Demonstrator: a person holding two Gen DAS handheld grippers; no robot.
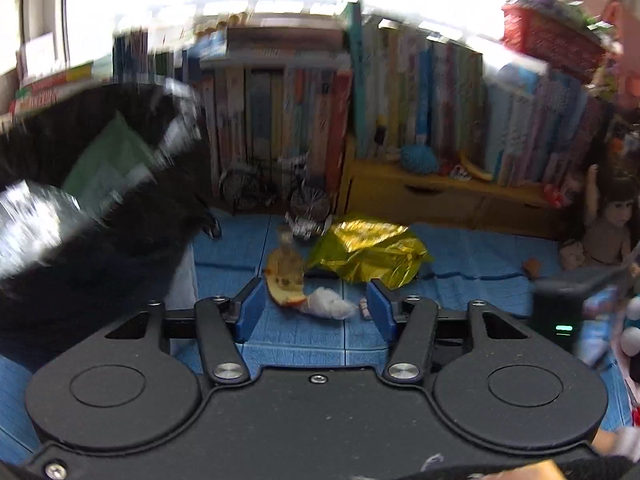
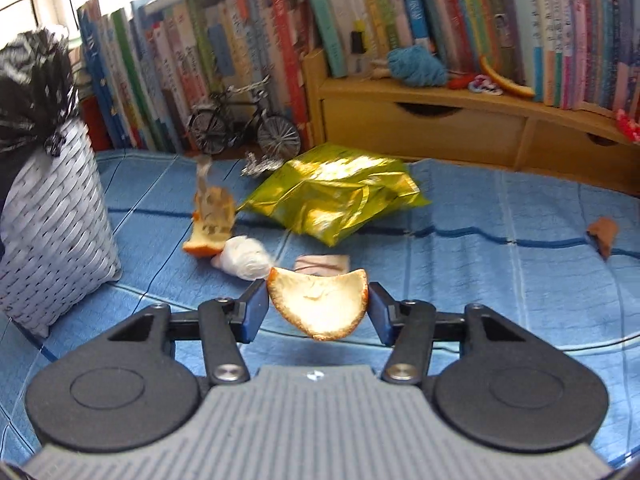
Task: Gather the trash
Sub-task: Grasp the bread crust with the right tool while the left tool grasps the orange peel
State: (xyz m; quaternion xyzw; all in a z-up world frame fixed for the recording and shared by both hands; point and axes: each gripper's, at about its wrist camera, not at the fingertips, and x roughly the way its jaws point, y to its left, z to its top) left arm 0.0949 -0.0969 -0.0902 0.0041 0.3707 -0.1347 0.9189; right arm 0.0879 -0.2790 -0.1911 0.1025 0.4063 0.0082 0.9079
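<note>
Gripping a curved piece of orange peel [image 2: 320, 304] between its two blue pads, the right gripper [image 2: 318, 306] is hovering over a blue quilted mat [image 2: 480, 280]; the peel's pale inner side is facing the camera and it is hanging clear of the mat. Just beyond it, a crumpled white tissue [image 2: 246, 259] is lying on the mat, touching a second orange peel [image 2: 210, 232], with a small wrapped scrap [image 2: 320, 266] beside it and a crinkled gold foil bag [image 2: 332, 196] further back toward the bookshelf [image 2: 400, 20]. A white woven bin [image 2: 56, 232] lined with a black bag is standing at the mat's left edge. In the left wrist view, which is motion-blurred, the left gripper [image 1: 316, 306] is standing spread with nothing between its pads, pointing at the same tissue [image 1: 328, 306] and peel [image 1: 284, 280], with the black bin liner [image 1: 100, 200] close on its left.
</note>
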